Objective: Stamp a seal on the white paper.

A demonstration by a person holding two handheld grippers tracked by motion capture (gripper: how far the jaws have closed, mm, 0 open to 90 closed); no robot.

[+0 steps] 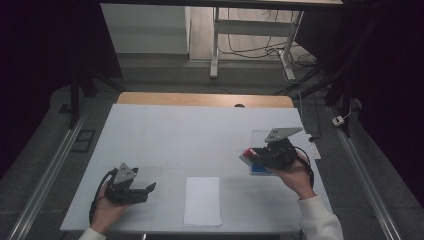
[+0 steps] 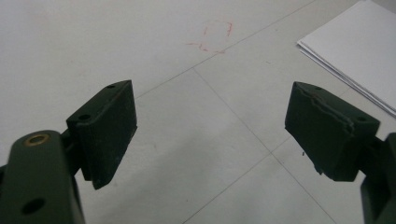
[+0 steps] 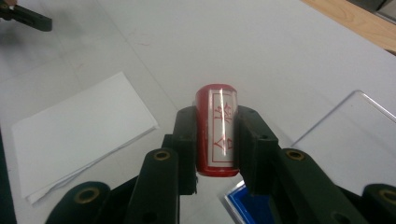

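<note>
On the table (image 1: 150,135), one red stamp (image 3: 217,130), one paper stack (image 1: 202,201).

- My worktop (image 1: 165,135) is covered by a white sheet; a bare wooden strip (image 1: 200,99) shows along its far edge.
- A stack of white paper (image 1: 202,201) lies flat near my edge, around the middle.
- A clear plastic sheet (image 3: 348,135) lies at my right, with a blue pad (image 3: 250,205) beside it.
- A faint red mark (image 2: 215,35) sits on the cover.

red stamp (image 3: 216,130), white label, red characters | white paper (image 1: 202,201) | blue pad (image 3: 250,205)
</note>
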